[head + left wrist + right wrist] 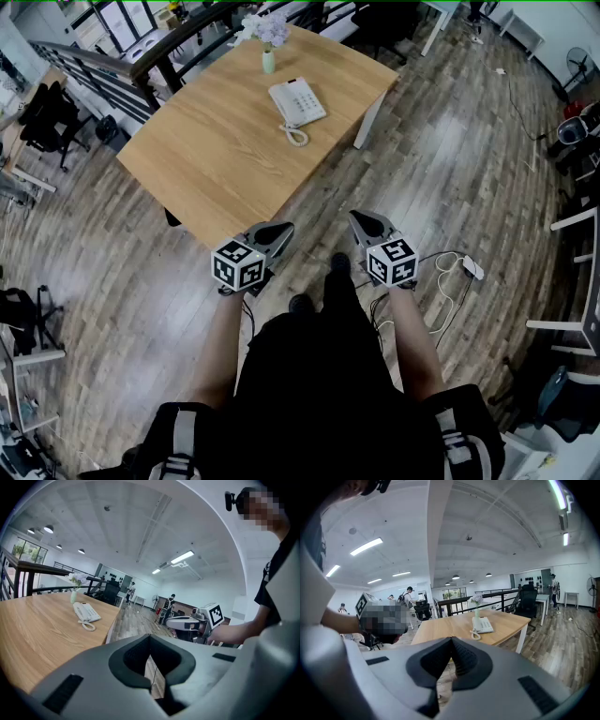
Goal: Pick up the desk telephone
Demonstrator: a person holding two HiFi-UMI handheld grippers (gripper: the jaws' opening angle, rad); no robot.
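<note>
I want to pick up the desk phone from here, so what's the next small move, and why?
Probably step closer to the table, bringing both tongs toward the telephone: it lies on the far part beside the vase, likely out of reach, while left tongs and right tongs are shut and empty.

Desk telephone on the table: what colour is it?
The desk telephone is white; the head view shows it best.

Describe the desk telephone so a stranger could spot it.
Find the light wooden table on the plank floor. Near its far end, beside a small vase of pale flowers, lies the desk telephone. It is flat and white with a keypad and a coiled cord; the vase stands upright.
</note>
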